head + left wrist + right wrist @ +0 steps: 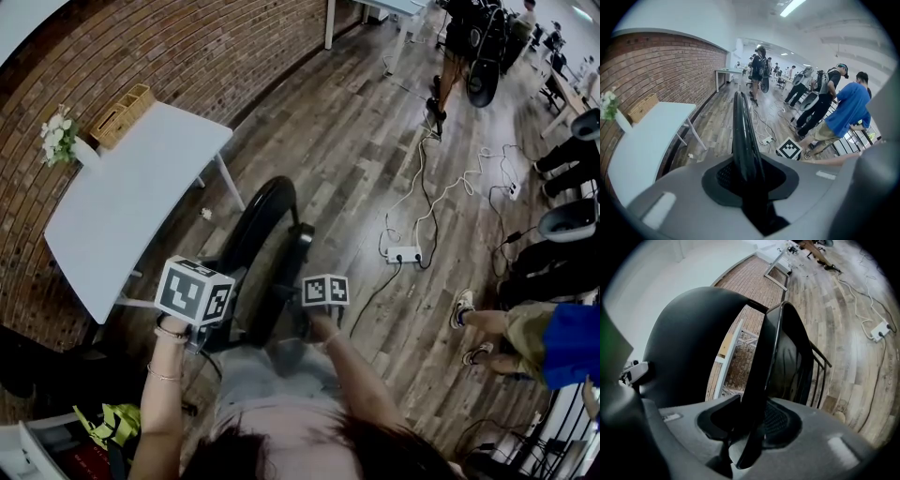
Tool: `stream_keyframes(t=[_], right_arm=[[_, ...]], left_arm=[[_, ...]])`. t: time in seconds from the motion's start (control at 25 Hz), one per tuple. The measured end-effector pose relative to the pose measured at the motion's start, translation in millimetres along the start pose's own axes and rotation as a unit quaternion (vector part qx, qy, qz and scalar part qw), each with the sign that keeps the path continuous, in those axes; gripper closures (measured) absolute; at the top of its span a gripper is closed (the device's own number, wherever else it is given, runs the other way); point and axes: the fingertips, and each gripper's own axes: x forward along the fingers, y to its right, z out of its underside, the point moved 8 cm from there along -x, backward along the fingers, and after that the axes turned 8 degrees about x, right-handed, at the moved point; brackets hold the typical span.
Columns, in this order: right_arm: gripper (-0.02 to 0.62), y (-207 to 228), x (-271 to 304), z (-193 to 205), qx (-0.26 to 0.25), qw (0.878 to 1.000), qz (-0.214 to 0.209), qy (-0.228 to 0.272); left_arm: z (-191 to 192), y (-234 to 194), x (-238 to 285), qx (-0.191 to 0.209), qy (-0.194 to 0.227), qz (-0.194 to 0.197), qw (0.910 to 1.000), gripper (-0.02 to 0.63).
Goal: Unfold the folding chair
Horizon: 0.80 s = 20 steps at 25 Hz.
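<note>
The black folding chair (pixel 265 246) stands folded on the wooden floor in front of me, beside the white table. My left gripper (pixel 204 317) holds its near left edge. In the left gripper view the thin black chair rim (pixel 742 126) runs up from between the jaws, and my left gripper (pixel 751 177) is shut on it. My right gripper (pixel 317 302) is at the chair's right side. In the right gripper view a curved black chair edge (pixel 774 350) passes between the jaws of my right gripper (pixel 751 423), with a pale gap beside the left pad, so they stand open around it.
A white table (pixel 122 211) with a woven basket (pixel 122 114) and white flowers (pixel 58 131) stands against the brick wall on the left. A power strip (pixel 405 254) and cables lie on the floor to the right. A person in blue (pixel 553 342) stands close at right.
</note>
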Motion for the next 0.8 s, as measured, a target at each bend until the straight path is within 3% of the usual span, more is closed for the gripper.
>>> stream_keyframes(t=[0.64,0.8], right_arm=[[0.434,45,-37,13,0.030,0.999,0.025,0.015],[0.429,53,-42,13,0.037,0.999,0.031,0.009]], left_arm=[[22,-49,4,-0.037,0.017,0.042,0.9983,0.531],[26,-65,4,-0.040,0.020,0.036,0.9984,0.529]])
